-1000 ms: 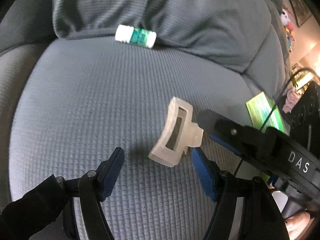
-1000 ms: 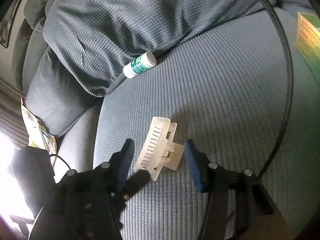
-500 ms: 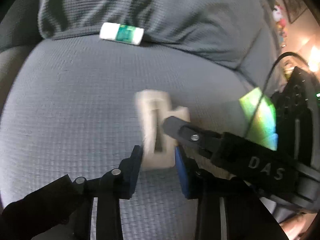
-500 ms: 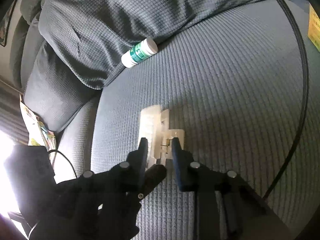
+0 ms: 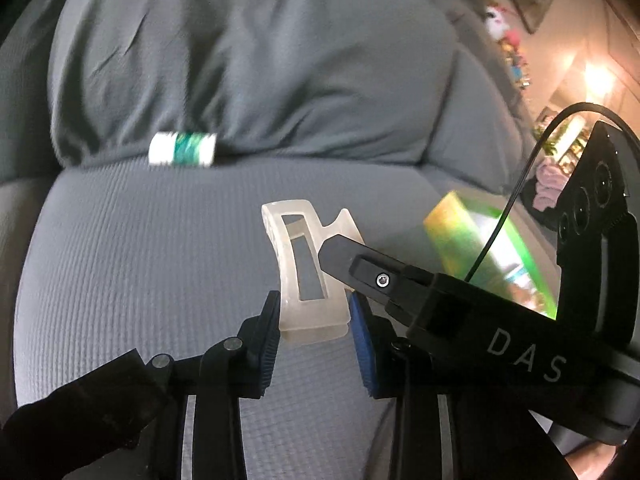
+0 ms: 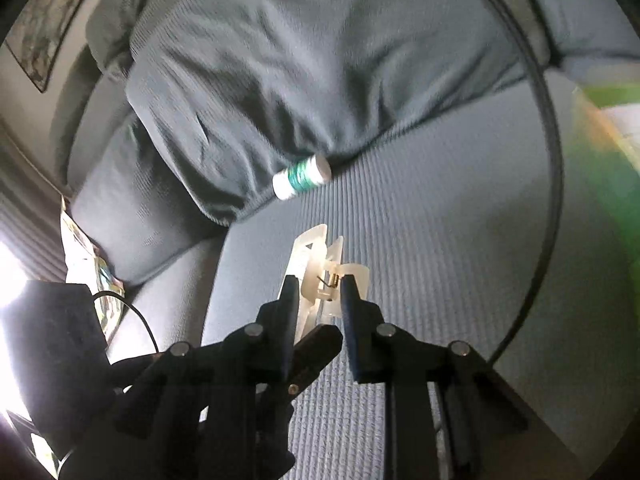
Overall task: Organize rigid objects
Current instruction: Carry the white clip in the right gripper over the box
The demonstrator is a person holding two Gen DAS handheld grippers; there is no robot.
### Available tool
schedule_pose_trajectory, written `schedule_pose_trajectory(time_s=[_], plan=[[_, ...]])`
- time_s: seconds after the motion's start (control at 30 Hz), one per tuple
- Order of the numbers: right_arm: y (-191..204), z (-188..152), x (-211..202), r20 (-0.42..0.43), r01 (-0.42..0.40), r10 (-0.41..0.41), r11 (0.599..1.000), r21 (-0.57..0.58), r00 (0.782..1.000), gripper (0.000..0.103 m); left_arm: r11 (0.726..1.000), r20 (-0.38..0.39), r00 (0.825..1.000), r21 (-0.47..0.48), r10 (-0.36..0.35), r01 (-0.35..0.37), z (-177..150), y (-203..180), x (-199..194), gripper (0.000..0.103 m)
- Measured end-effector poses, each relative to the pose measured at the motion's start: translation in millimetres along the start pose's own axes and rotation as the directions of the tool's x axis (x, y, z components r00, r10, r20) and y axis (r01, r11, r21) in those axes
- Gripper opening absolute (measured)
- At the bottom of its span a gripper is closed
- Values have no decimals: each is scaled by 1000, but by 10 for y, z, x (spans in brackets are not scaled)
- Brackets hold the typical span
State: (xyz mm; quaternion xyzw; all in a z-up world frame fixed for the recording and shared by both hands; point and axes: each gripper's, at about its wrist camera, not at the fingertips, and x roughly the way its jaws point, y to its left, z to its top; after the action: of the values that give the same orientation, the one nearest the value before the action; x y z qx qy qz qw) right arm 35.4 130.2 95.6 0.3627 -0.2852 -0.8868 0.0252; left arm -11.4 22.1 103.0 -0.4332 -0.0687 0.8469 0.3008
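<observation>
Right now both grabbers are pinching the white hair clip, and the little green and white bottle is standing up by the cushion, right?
Not quite: the bottle lies on its side against the cushion, as the right wrist view shows. Both grabbers do pinch the hair clip.

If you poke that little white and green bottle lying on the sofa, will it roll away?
Probably a little. The bottle is round and lies on its side, so it should roll easily. But it sits in the crease against the back cushion, which would likely stop it. It looks small, so likely light.

White letters "DAS" on the black body of the right hand-held gripper (image 5: 344,276), no other readable text
</observation>
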Motion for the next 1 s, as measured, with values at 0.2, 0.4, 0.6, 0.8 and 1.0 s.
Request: schedule_pose_trajectory(time_s=[0.2, 0.4, 0.6, 0.8, 1.0], plan=[[-129, 67, -541, 128, 34, -33, 999, -1, 991, 21, 994, 76, 994, 88, -78, 71, 50, -489, -50, 34], [-409, 132, -1096, 241, 126, -129, 992, 29, 962, 21, 970, 101, 980, 192, -173, 151, 37, -1059, -49, 34], [-695, 165, -1568, 324, 209, -218, 976, 62, 921, 21, 931, 98, 953, 263, -287, 253, 29, -1579, 23, 34], [-981, 201, -1747, 326, 303, -322, 947, 110, 889, 22, 903, 38, 936, 277, -351, 328, -35, -1944, 273, 34], [-1332, 222, -1765, 279, 345, -381, 923, 170, 882, 22, 891, -42, 923, 247, -383, 381, -107, -2125, 574, 34]])
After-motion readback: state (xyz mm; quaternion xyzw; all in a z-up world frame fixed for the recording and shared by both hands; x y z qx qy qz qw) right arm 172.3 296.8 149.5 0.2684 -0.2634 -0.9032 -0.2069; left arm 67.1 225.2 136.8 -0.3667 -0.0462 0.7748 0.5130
